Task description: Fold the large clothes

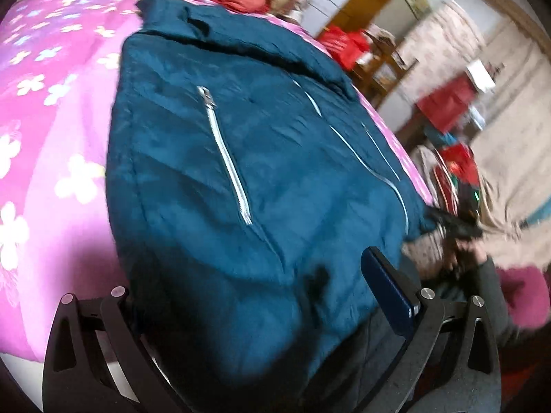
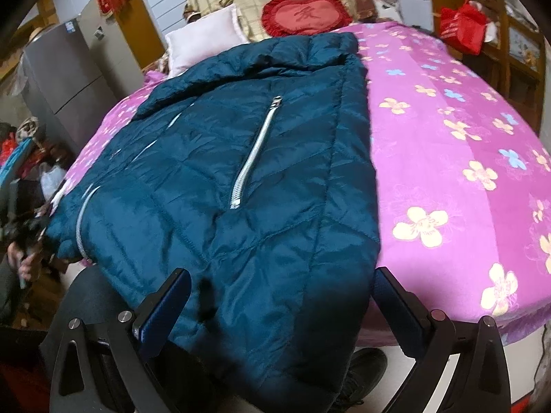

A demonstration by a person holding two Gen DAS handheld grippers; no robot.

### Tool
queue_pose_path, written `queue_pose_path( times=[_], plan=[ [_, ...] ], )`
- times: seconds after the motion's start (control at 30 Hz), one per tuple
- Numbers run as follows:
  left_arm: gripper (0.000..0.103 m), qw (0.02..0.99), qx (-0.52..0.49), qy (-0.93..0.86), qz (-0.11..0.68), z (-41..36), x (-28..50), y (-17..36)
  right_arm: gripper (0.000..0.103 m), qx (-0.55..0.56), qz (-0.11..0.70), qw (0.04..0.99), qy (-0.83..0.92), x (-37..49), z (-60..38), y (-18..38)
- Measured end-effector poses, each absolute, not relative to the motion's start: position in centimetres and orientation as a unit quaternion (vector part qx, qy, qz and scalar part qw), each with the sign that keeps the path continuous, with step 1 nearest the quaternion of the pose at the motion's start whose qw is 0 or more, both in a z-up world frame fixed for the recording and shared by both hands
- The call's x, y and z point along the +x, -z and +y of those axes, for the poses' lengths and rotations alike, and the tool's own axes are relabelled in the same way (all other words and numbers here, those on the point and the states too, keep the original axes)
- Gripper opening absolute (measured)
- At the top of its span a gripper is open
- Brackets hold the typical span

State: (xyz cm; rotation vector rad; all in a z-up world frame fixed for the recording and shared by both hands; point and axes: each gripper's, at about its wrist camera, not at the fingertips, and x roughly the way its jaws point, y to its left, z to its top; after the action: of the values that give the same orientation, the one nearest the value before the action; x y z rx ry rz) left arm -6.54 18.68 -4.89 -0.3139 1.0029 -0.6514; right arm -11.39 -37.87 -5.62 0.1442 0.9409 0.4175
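Note:
A large dark teal quilted jacket (image 1: 241, 172) with silver zippers lies spread on a pink flowered bed sheet (image 1: 51, 103), hem toward me, collar at the far end. In the right wrist view the jacket (image 2: 258, 172) hangs over the near bed edge. My left gripper (image 1: 248, 285) is open, its fingers straddling the jacket's hem; the left finger is hidden under cloth. My right gripper (image 2: 279, 296) is open, its blue-padded fingers on either side of the hem. Neither holds cloth.
A red heart-shaped cushion (image 2: 306, 13) and a white pillow (image 2: 203, 44) lie at the bed head. A grey fridge (image 2: 65, 79) stands left. Red bags (image 2: 465, 27) and wooden furniture stand to the right. A dark shoe (image 2: 361, 371) shows below.

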Motion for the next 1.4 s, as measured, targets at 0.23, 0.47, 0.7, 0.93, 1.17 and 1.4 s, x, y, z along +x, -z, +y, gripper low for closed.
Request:
queue_pose_path(
  times=[0.23, 0.47, 0.7, 0.93, 1.17, 1.4],
  plan=[
    [0.102, 0.835, -0.08, 0.288, 0.462, 17.2, -7.3, 5.1, 0.103, 0.136, 0.444, 0.858, -0.219, -11.8, -40.6, 5.8],
    [0.102, 0.846, -0.051, 0.272, 0.455, 16.4, -7.6, 5.5, 0.103, 0.25, 0.443, 0.798, -0.323, -9.1, -40.2, 6.3],
    [0.102, 0.849, -0.06, 0.265, 0.453, 16.5, -7.7, 5.5, 0.103, 0.27, 0.447, 0.788, -0.326, -9.1, -40.0, 6.2],
    [0.102, 0.85, -0.071, 0.267, 0.449, 16.7, -7.7, 5.4, 0.103, 0.254, 0.451, 0.796, -0.313, -11.0, -40.7, 6.2],
    [0.102, 0.856, -0.076, 0.249, 0.447, 16.5, -7.8, 5.5, 0.103, 0.228, 0.432, 0.82, -0.298, -8.2, -39.2, 5.8],
    [0.102, 0.866, -0.112, 0.227, 0.431, 17.0, -8.1, 5.6, 0.074, 0.056, 0.434, 0.874, -0.212, -9.5, -35.3, 5.2]
  ],
)
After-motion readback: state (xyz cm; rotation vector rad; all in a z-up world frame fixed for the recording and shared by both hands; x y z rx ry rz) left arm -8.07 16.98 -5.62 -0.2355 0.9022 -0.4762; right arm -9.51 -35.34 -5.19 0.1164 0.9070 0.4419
